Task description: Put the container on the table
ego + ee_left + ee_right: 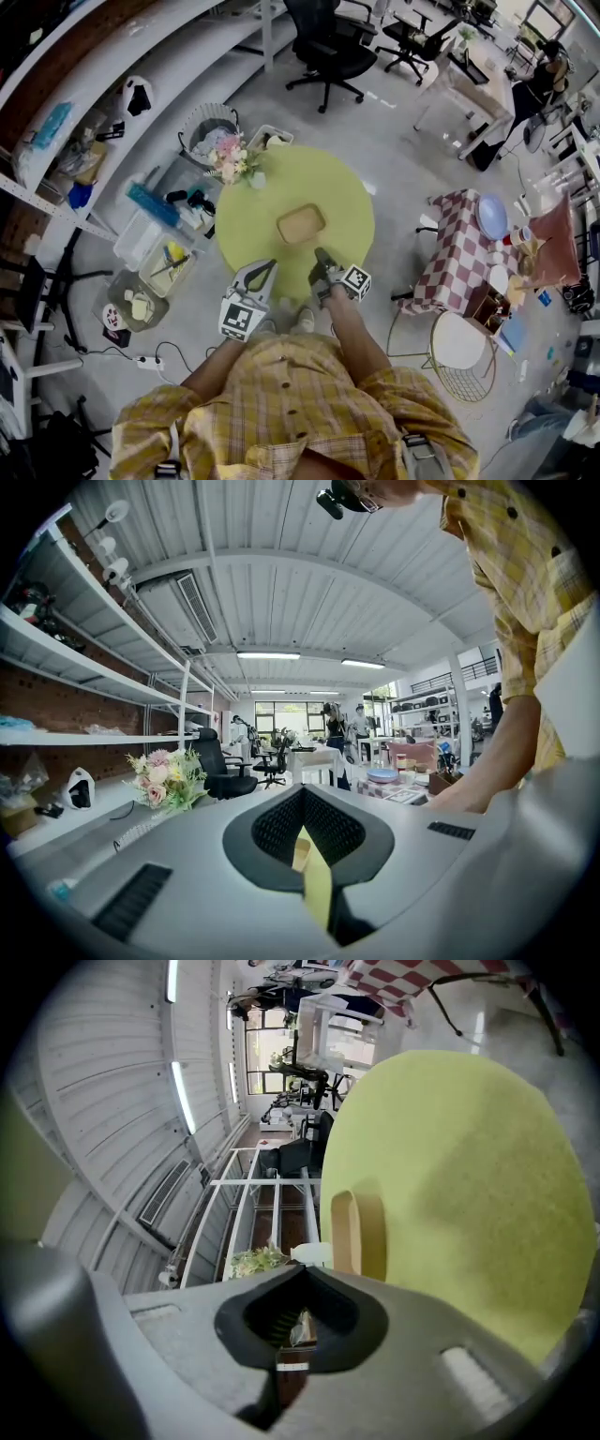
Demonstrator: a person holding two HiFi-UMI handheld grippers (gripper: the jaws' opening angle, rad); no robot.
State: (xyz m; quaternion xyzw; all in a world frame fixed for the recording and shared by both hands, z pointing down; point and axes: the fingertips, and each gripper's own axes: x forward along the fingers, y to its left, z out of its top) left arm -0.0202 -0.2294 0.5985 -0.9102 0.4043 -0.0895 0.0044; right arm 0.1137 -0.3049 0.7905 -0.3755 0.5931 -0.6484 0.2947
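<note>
Nearest, a yellow plaid shirt (pixel 291 403), both forearms reaching out from it toward the far side. Beyond the shirt, at left, the left gripper (pixel 270 268), marker cube toward the near side, hovering over the near rim of the round yellow-green table (pixel 281 192). Jaws together in its own view, only a thin slit between them, nothing gripped; through the slit, a strip of tabletop and a sliver of tan.

Beside it at right, apart from it, the right gripper (pixel 322 257), likewise over the near rim, pointing at the table's middle. Jaws closed tight, empty.

Just beyond the right gripper's tips, near but not touching, the container (pixel 301 224): a shallow tan tray with rounded corners, lying flat and open side up around the table's middle, free of both grippers.

Farther, at the far left rim of the table, a bunch of pink and white flowers (pixel 230 157) with a small white vase (pixel 257 178) just beside. Down on the floor left of the table, clear bins (pixel 155 239) full of odds and ends; beyond those, a round wire basket (pixel 208 131). Right of the table, well apart, a smaller table under a red-and-white checked cloth (pixel 457 253) with a blue plate (pixel 491 216) on it.

Farthest, a black office chair (pixel 328 47) on the grey floor and long white shelves (pixel 122 56) along the left wall.
</note>
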